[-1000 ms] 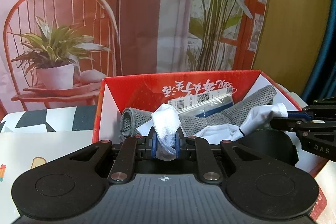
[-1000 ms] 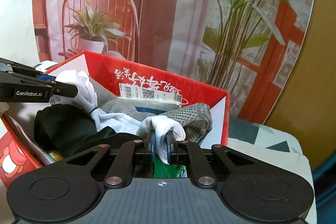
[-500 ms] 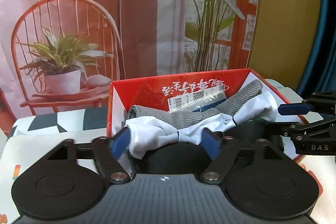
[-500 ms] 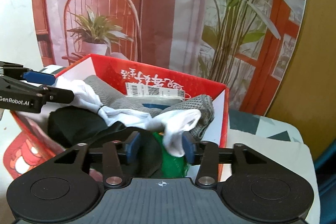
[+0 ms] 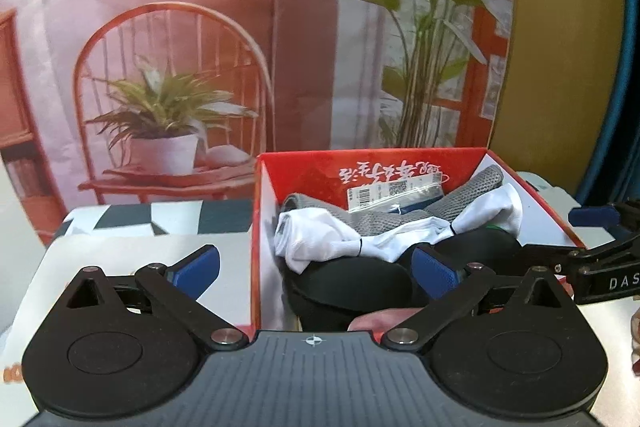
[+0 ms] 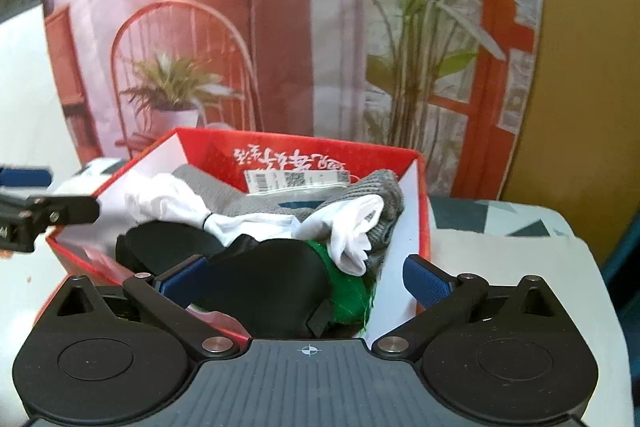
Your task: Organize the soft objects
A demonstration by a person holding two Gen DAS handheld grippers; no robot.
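Observation:
A red box (image 5: 304, 171) (image 6: 424, 227) stands on the table and holds soft things. A white pair of socks (image 5: 332, 241) (image 6: 248, 223) lies across the top, free of both grippers. Under it are a grey knit cloth (image 5: 476, 191) (image 6: 376, 191), black fabric (image 5: 352, 287) (image 6: 268, 275), something green (image 6: 348, 291) and a labelled clear packet (image 5: 392, 191) (image 6: 296, 181). My left gripper (image 5: 316, 271) is open, held back from the box's near left corner. My right gripper (image 6: 304, 277) is open at the box's near right corner; it also shows in the left wrist view (image 5: 600, 259).
The table (image 5: 132, 251) (image 6: 500, 251) has a white top with a black-and-white patterned cloth (image 5: 152, 217) behind. A printed backdrop (image 5: 240, 47) of a chair, lamp and plants hangs close behind the box. A yellow wall (image 6: 580, 107) is at the right.
Both grippers were shut on the ends of the white socks a second ago. They opened, let the socks drop onto the pile in the box, and have drawn back.

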